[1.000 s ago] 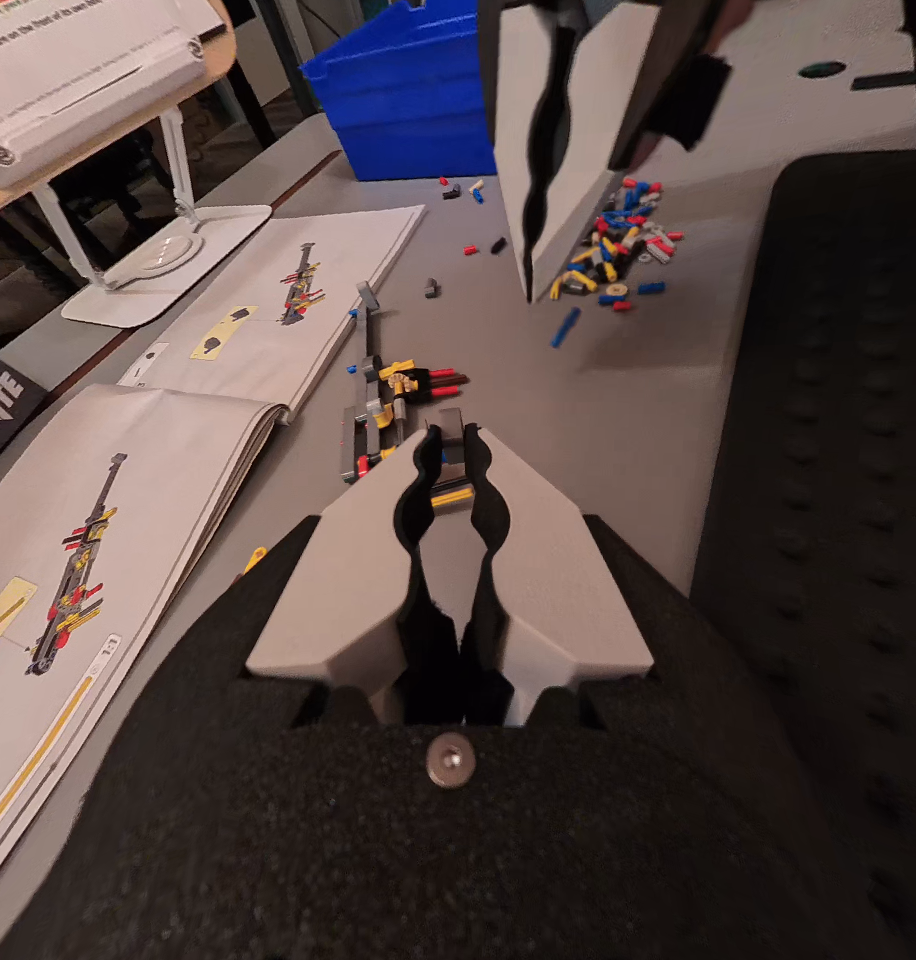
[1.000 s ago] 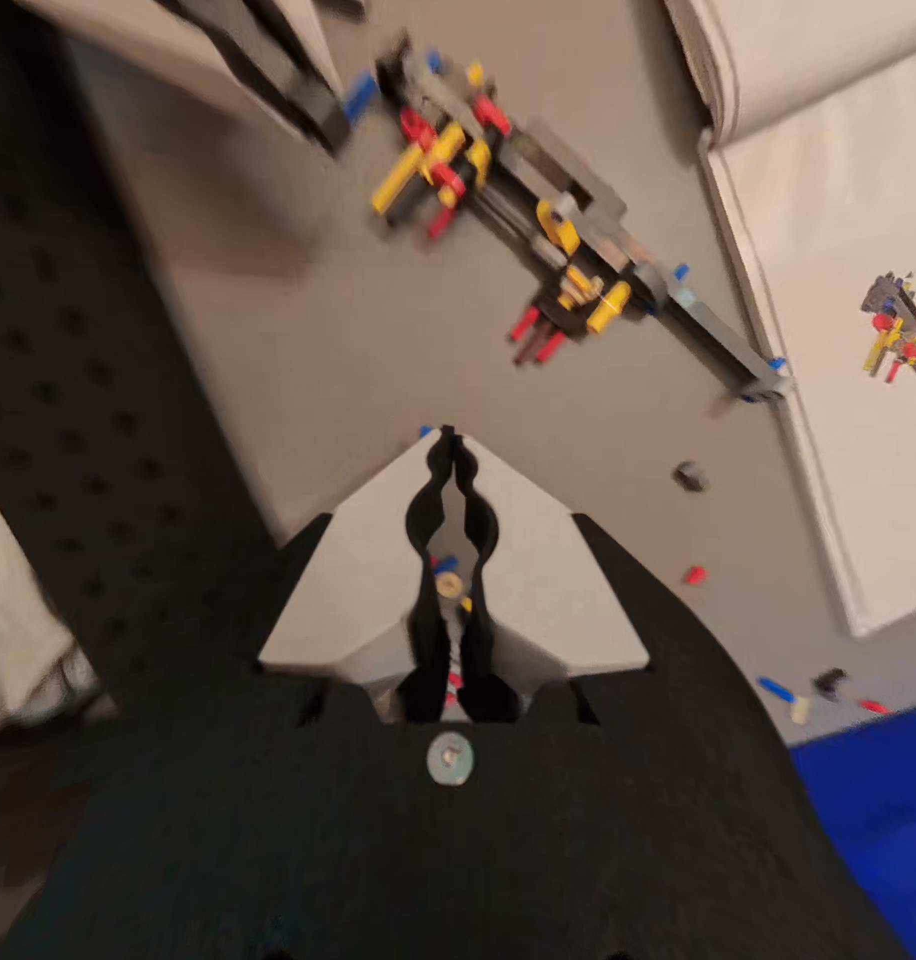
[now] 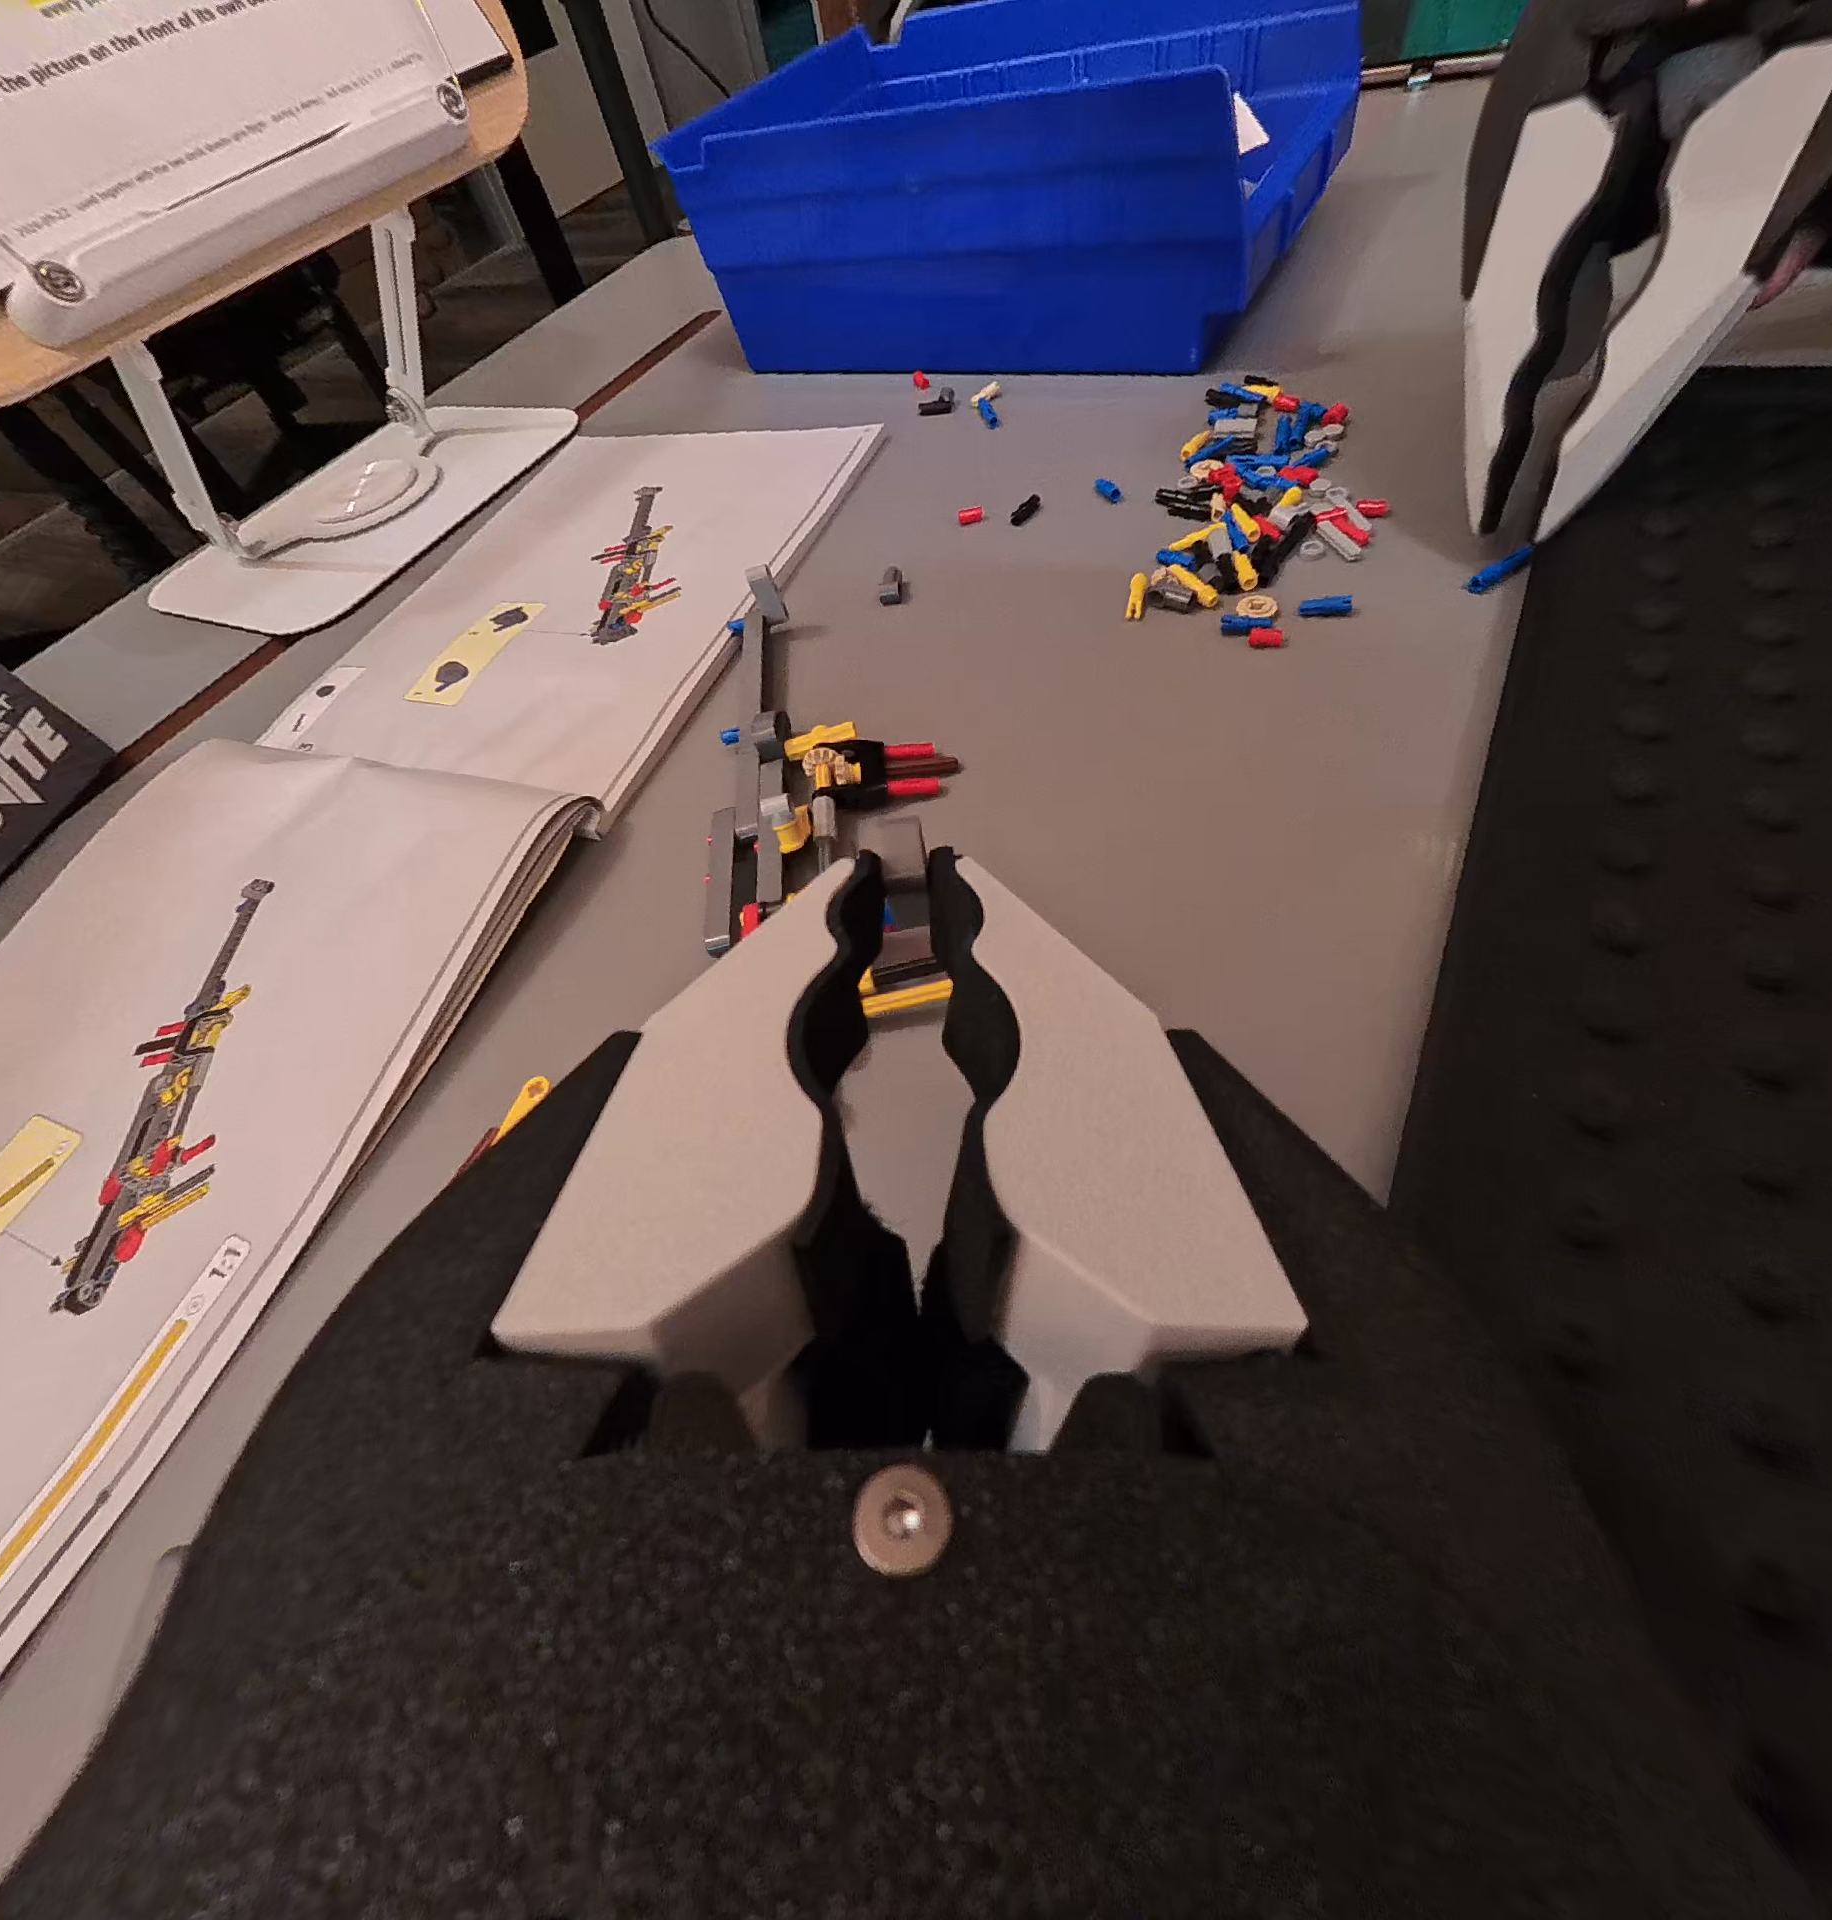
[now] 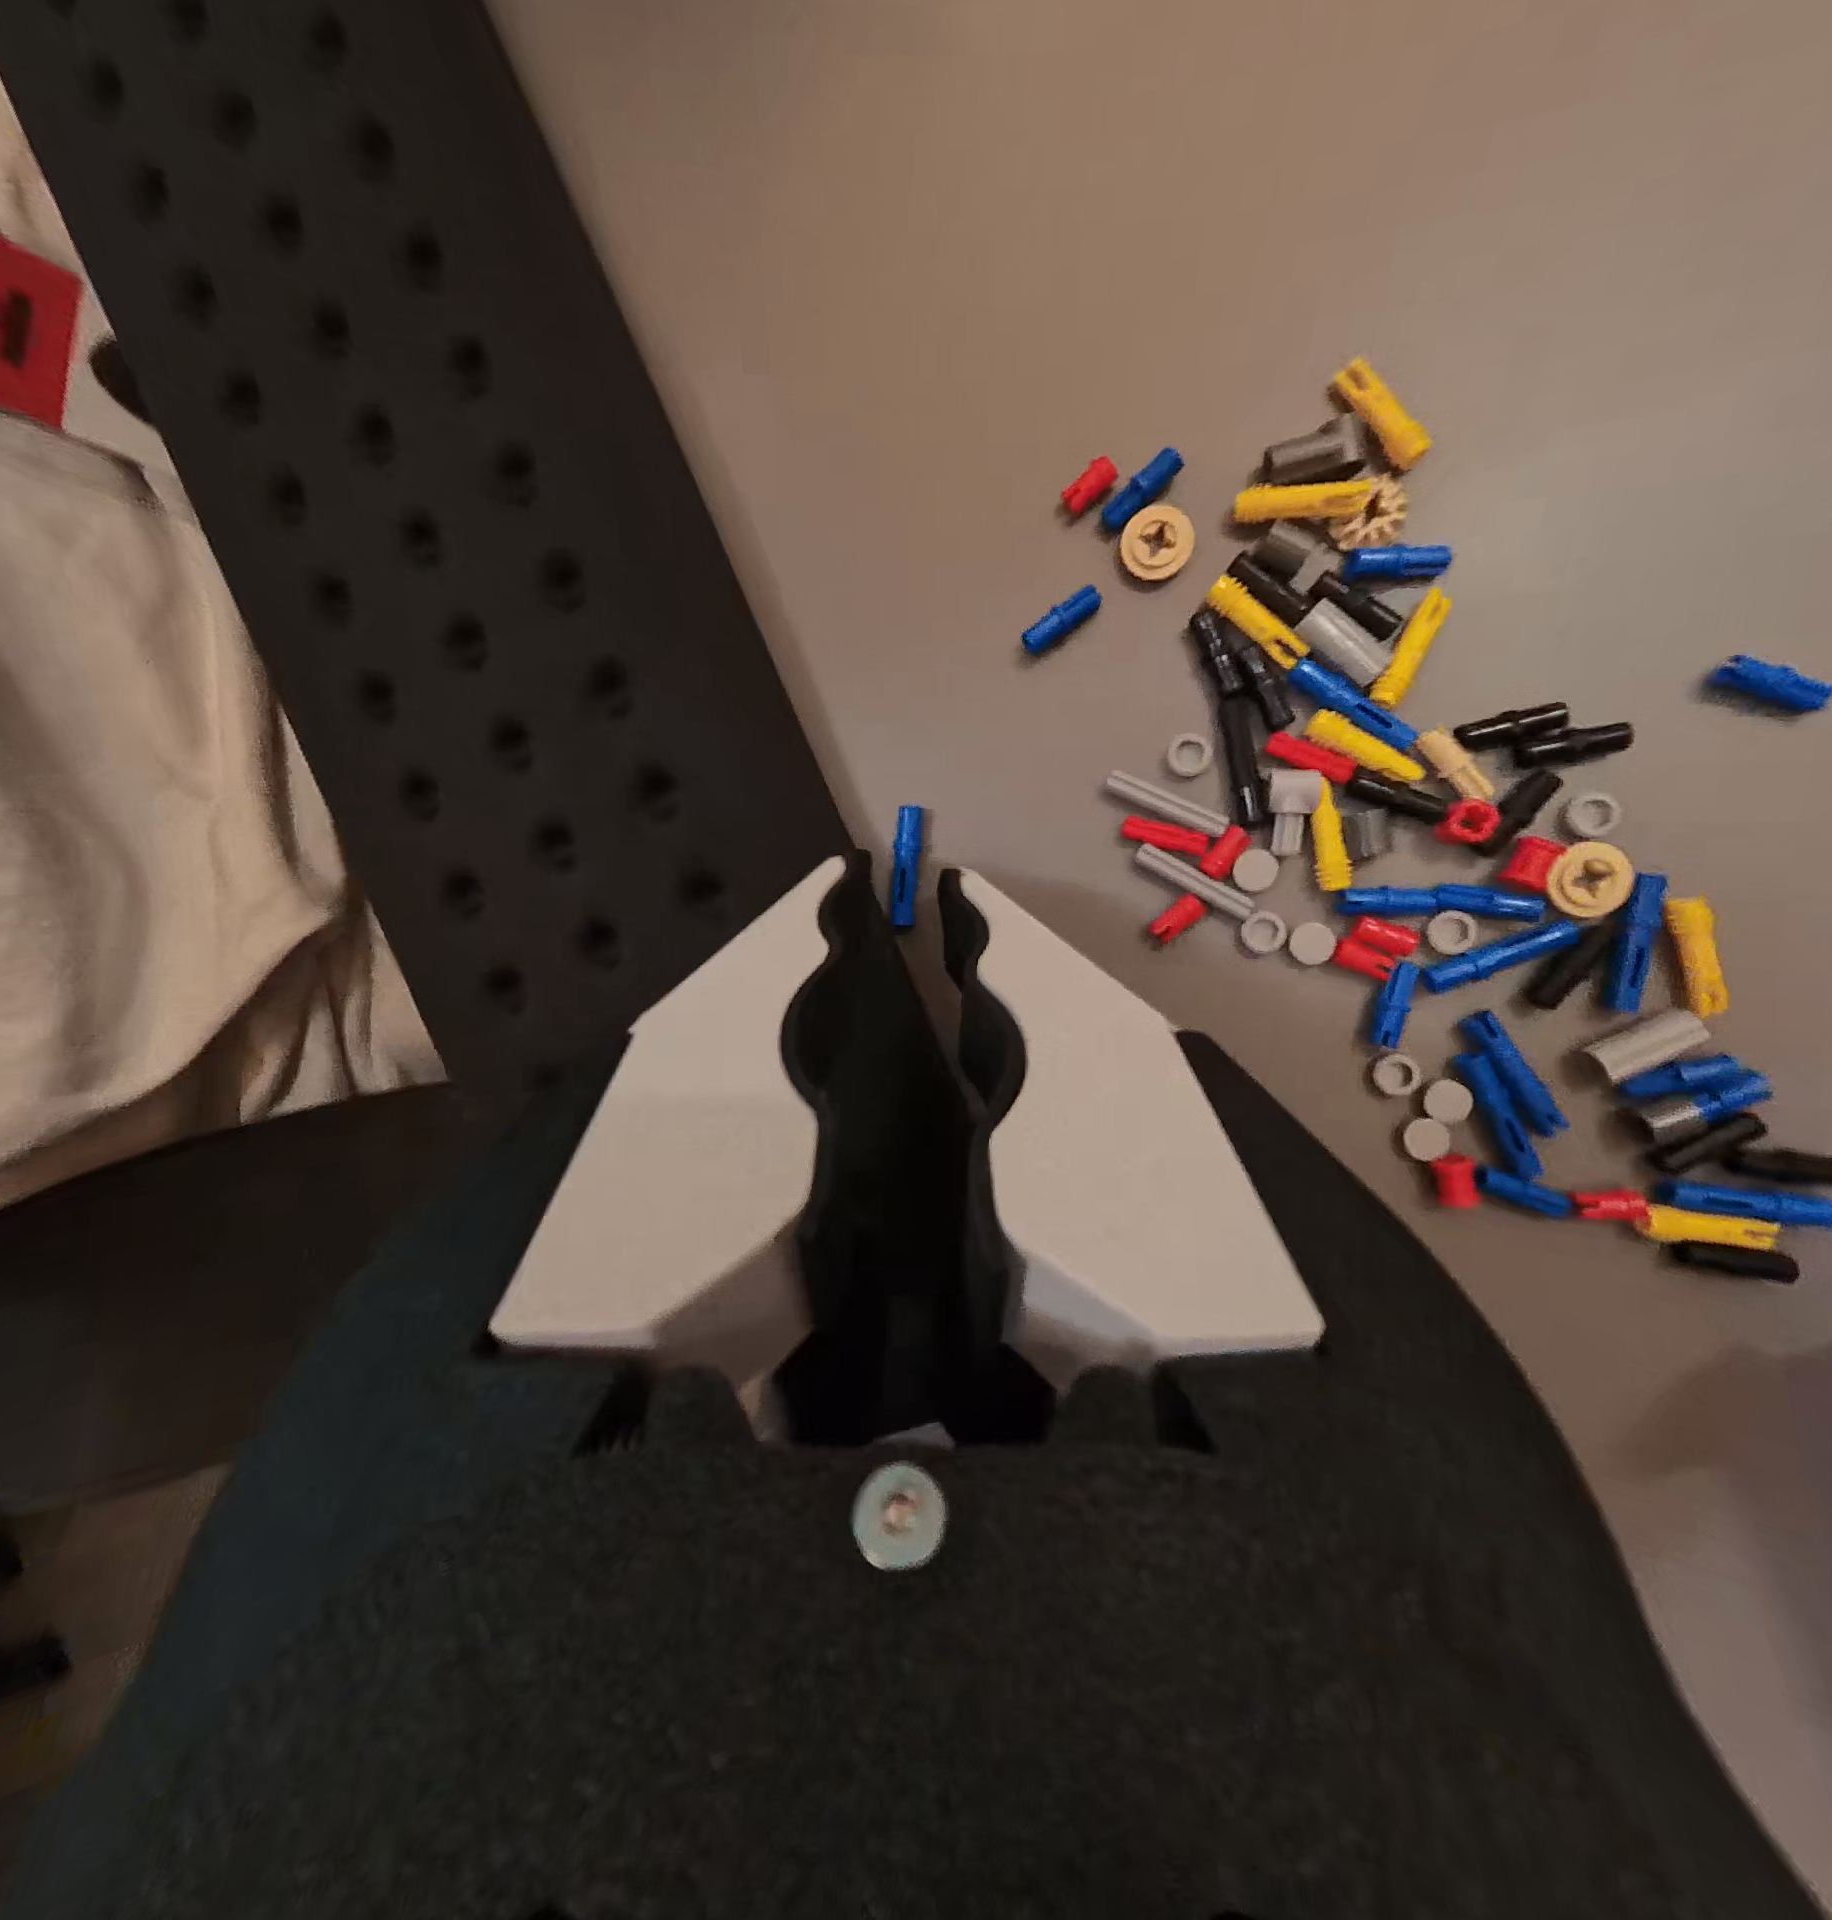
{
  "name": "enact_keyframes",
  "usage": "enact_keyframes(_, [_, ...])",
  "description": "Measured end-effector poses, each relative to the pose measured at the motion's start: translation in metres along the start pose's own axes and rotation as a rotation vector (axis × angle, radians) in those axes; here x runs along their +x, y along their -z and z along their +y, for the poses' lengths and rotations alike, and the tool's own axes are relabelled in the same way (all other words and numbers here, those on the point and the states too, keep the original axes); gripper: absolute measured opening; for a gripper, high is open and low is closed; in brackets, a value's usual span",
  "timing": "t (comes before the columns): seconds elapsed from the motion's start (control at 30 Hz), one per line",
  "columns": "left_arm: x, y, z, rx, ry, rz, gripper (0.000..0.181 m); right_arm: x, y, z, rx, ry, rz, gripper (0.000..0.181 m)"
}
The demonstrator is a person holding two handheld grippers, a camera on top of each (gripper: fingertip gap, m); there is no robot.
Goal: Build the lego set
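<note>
A long grey lego model (image 3: 761, 821) with yellow, red and black parts lies on the grey table beside the open instruction booklet (image 3: 392, 831). My left gripper (image 3: 901, 868) is shut on the model's near grey end. My right gripper (image 4: 904, 878) is slightly open, its tips either side of a blue pin (image 4: 908, 847) lying at the edge of the black mat (image 4: 424, 520). In the left wrist view the right gripper (image 3: 1509, 530) is at the far right, with the pin (image 3: 1501, 568) just under its tips. A pile of small loose pieces (image 4: 1411, 831) lies to the pin's right.
A blue bin (image 3: 974, 239) stands at the back of the table, with the pile of pieces (image 3: 1255, 499) in front of it. The black dimpled mat (image 3: 1670, 935) covers the right side. A white stand (image 3: 372, 499) is at the back left. A few loose pins (image 3: 995, 509) are scattered behind the model. One gripper's finger ends stand about 25 centimetres off the other's.
My right gripper has swung from over the model and pile to the mat's edge and its jaws have parted around the blue pin. My left gripper still holds the model's end.
</note>
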State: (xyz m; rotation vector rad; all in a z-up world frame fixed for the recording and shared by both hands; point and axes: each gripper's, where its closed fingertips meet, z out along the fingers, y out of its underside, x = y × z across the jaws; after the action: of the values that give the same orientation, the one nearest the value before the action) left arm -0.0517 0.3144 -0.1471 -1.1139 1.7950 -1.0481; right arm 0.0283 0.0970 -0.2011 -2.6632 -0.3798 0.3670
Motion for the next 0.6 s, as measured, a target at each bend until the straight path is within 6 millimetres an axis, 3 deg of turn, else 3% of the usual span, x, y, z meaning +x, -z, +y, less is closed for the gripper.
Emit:
enact_keyframes(0.27, [0.001, -0.001, 0.002, -0.010, -0.021, -0.003, 0.007, 0.005, -0.010, 0.003, -0.237, 0.145, 0.086, 0.006])
enact_keyframes(0.43, [0.006, -0.002, 0.001, -0.011, -0.034, 0.009, 0.007, 0.008, -0.012, -0.004, -0.193, 0.139, 0.177, 0.003])
enact_keyframes(0.5, [0.007, -0.002, 0.000, -0.005, -0.031, 0.013, 0.007, 0.004, -0.013, -0.025, -0.021, 0.116, 0.169, 0.003])
enact_keyframes(0.6, [0.009, 0.000, -0.010, 0.041, 0.026, 0.045, 0.007, -0.021, 0.005, -0.110, 0.477, 0.043, 0.059, 0.002])
